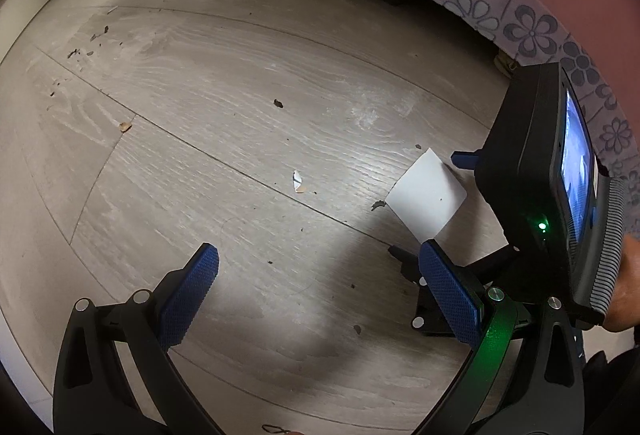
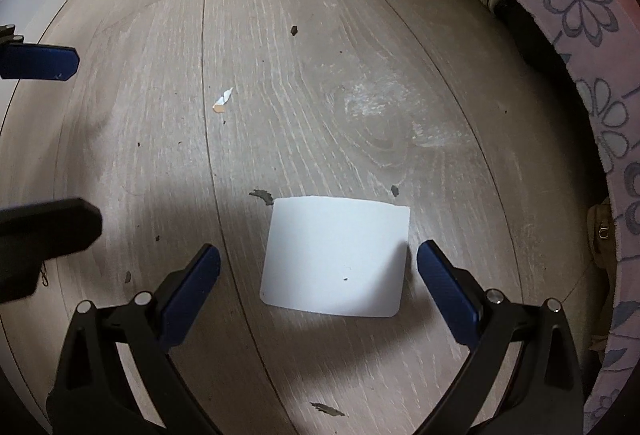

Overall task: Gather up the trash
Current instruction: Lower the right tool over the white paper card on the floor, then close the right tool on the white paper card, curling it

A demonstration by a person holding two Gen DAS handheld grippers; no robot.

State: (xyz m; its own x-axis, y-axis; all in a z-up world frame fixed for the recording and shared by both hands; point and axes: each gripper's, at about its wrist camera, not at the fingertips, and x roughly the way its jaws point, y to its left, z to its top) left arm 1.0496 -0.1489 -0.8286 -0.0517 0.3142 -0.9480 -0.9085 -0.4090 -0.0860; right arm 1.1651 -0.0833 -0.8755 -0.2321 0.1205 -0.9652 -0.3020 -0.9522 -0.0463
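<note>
My right hand-held gripper (image 2: 319, 259) is hovering wide open and empty over the white card (image 2: 335, 255) lying flat on the floor (image 2: 280, 75); my left hand-held gripper (image 1: 319, 267) is gaping empty beside it.

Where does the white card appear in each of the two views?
Left wrist: white card lies right of centre, on the floor.
Right wrist: card lies low centre, between the open jaws.
Shared landmark: small white scrap on the floor.
</note>
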